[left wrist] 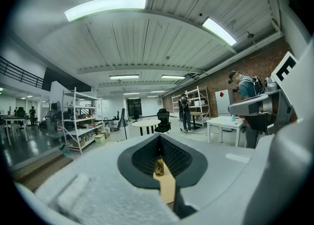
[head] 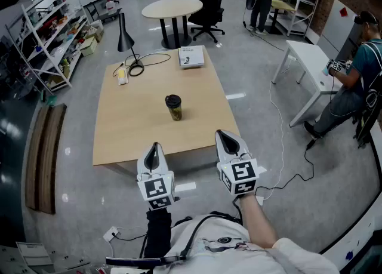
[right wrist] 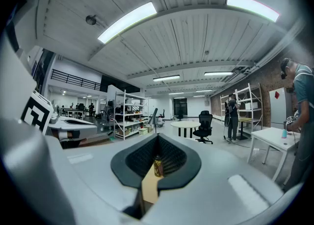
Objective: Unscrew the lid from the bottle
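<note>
The bottle [head: 174, 111], olive-yellow under a black lid [head: 173, 99], stands upright mid table [head: 137, 126]. The left gripper [head: 156, 145] and right gripper [head: 222, 134] hang at the near edge, both clenched on nothing.

So there's a bottle [head: 173, 107] with a dark lid standing upright mid wooden table [head: 131, 132]. Both the left gripper [head: 156, 149] and the right gripper [head: 225, 138] hover over the near edge, jaws together, holding nothing. A book [head: 191, 57] and a black lamp [head: 125, 34] sit at the far end.
</note>
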{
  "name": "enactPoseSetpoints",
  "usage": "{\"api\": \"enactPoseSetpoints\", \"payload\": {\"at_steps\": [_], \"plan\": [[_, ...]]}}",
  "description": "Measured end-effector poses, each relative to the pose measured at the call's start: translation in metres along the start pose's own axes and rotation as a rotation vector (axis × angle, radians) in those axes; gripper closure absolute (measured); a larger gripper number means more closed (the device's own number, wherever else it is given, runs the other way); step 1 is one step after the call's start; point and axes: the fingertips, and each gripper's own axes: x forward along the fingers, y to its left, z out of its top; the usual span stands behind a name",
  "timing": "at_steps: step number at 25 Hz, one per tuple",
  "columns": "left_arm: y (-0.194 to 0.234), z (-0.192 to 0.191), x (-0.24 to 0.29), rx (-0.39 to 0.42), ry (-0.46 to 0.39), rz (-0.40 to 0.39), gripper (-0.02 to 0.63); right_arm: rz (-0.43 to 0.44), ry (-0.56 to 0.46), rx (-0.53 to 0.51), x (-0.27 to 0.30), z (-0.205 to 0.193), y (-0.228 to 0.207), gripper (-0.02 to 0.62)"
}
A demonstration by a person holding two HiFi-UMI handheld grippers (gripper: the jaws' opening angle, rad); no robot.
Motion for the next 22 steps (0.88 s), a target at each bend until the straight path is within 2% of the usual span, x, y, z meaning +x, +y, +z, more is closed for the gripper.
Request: {"api": "enactPoseSetpoints", "payload": {"at_steps": [9,14,22], "plan": [[-0.031,0.000,0.002,0.020,0.026,0.003,0.603,0.016,-0.027,-0.032,-0.020,0.012,-0.027,0.594],[-0.054,-0.007,0.004,0.015,0.056,0.010,0.603,0.076,-0.023,0.008,-0.031,0.005,-0.042,0.592],[-0.036,-0.046,0.028,0.027,0.102,-0.040,0.603,0.090,0.013,0.016,0.000,-0.021,-0.030,0.591]]}}
